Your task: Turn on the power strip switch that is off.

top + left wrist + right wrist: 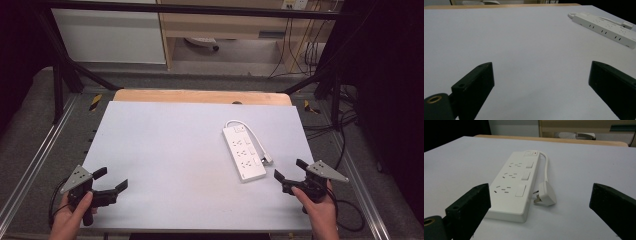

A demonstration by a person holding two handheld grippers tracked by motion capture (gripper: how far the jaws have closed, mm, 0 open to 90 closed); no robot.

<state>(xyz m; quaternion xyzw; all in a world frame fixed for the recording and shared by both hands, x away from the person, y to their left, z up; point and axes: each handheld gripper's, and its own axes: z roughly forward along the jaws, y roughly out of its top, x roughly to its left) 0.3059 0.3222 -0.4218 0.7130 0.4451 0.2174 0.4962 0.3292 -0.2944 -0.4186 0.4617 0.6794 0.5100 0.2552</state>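
Right tongs (288, 169) gape just beside the power strip (243, 153), untouched.

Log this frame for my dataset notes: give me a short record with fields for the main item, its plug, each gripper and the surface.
item: white power strip, flat on the table's right half
plug: white plug, lying beside the strip, not inserted
left gripper: open, holding nothing, near corner
right gripper: open, holding nothing, just short of the strip
surface: pale table
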